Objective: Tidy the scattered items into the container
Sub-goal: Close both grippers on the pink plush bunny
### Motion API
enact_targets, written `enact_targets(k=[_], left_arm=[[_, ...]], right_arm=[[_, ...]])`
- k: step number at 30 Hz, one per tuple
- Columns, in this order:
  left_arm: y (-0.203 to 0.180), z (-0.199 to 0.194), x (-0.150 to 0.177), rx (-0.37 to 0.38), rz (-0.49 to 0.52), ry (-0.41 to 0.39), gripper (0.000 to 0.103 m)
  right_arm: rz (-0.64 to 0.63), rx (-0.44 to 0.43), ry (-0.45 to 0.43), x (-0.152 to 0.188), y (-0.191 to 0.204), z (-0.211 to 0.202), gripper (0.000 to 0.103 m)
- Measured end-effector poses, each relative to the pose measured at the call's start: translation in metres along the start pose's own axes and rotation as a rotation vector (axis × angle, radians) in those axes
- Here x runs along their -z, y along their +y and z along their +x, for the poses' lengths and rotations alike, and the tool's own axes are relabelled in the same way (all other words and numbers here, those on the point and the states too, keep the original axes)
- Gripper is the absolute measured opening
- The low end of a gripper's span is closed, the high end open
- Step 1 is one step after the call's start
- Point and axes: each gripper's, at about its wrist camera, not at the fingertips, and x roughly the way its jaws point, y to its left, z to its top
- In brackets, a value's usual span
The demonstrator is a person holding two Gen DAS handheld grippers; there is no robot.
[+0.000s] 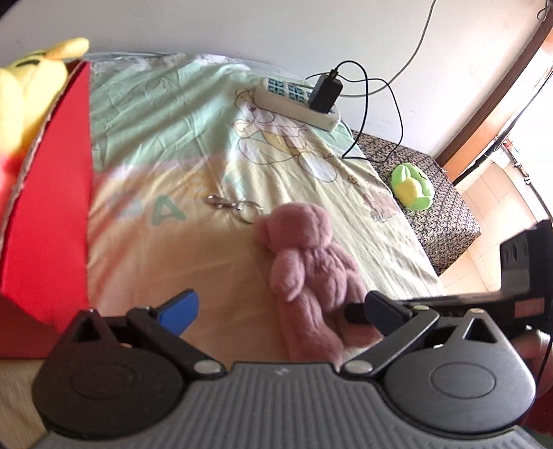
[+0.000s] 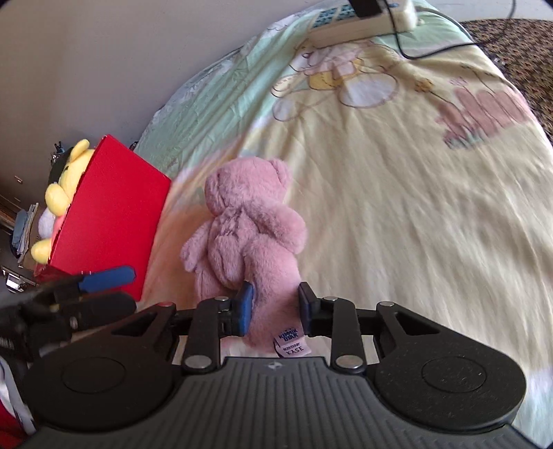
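On the bed, the red box holds a yellow plush.

The right gripper has the pink plush bear filling the gap between its blue pads, the bear's body blocking the way straight ahead. To its left stands the red box, close beside the bear, with a yellow plush toy sticking out of its top. The left gripper reaches in low on that same side, in front of the box. To the right and ahead, the bedsheet lies bare up to the power strip and its cable at the far edge.
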Motion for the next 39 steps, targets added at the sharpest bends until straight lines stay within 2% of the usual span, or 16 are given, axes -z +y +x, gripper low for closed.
enact_targets(k=[3,6,10,14,19,23,26,27,34,39], left_arm=[[-0.004,0.015,-0.003,0.052,-0.019,0.029,0.102],[-0.012,0.031,-0.003,0.102,-0.016,0.062,0.100],[-0.019,0.054,-0.002,0.157,-0.036,0.127,0.093],[-0.015,0.065,0.004,0.197,-0.098,0.167,0.082],[-0.010,0.064,0.008,0.182,-0.114,0.157,0.070],[-0.011,0.062,0.007,0.147,-0.075,0.133,0.070],[-0.009,0.065,0.006,0.174,-0.084,0.135,0.082],[-0.008,0.065,0.005,0.185,-0.090,0.136,0.083],[-0.008,0.065,0.006,0.190,-0.085,0.134,0.081],[-0.013,0.062,0.008,0.153,-0.044,0.130,0.072]], right_arm=[[0.055,-0.008,0.000,0.021,-0.007,-0.012,0.030],[0.082,-0.004,-0.032,0.027,-0.010,-0.019,0.038],[0.152,0.001,-0.136,0.018,-0.019,-0.029,0.038],[0.203,0.009,-0.166,0.008,-0.024,-0.018,0.037],[0.258,-0.039,-0.160,0.003,-0.024,-0.001,0.037],[0.279,-0.059,-0.154,-0.001,-0.021,0.009,0.037],[0.308,-0.076,-0.154,0.000,-0.021,0.011,0.037],[0.310,-0.078,-0.156,0.001,-0.021,0.011,0.037],[0.320,-0.079,-0.172,0.005,-0.022,0.013,0.037],[0.328,-0.078,-0.189,0.010,-0.021,0.012,0.038]])
